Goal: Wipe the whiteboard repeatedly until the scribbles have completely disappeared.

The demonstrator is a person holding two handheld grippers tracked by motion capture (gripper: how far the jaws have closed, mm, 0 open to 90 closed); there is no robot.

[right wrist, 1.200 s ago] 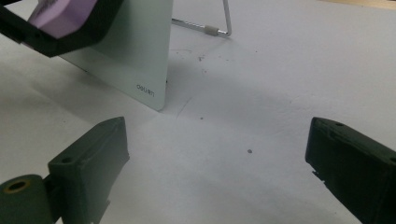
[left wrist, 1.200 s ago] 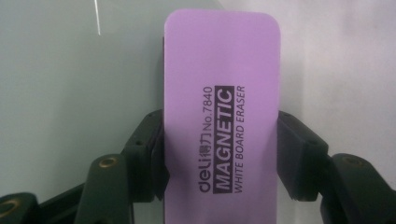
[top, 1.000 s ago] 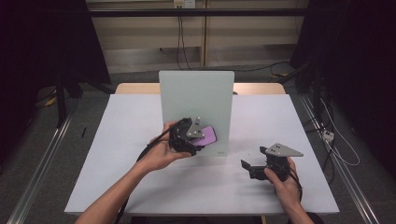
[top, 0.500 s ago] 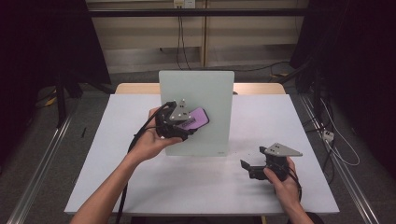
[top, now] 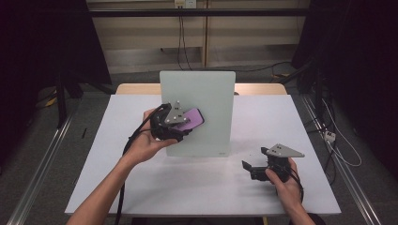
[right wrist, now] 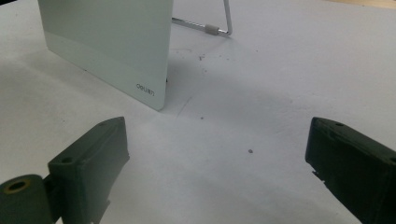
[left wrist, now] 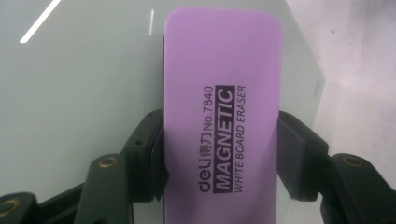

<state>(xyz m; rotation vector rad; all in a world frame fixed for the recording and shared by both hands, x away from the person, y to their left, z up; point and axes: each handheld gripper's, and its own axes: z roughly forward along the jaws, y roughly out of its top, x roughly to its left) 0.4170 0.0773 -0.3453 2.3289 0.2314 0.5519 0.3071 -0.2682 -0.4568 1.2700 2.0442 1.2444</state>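
Note:
A purple magnetic whiteboard eraser [left wrist: 222, 116] sits clamped between the two black jaws of my left gripper [left wrist: 222, 158], its face turned to the camera. In the high view the left gripper [top: 180, 124] holds the eraser [top: 195, 117] against the left half of an upright pale whiteboard [top: 211, 98]. My right gripper [top: 251, 169] rests low on the white table at the right front, jaws wide apart with nothing between them. In the right gripper view [right wrist: 217, 158] the board's lower corner [right wrist: 116, 56] stands ahead and to the left.
The board leans on a metal wire stand [right wrist: 219, 25] behind it. The white table [top: 117, 178] has small dark specks [right wrist: 251, 151] near the board's foot. Dark floor and rails [top: 37, 178] surround the table. Cables trail from both grippers.
My left gripper has carried the eraser up and to the left across the board, then slightly right and lower again. The right gripper has stayed put.

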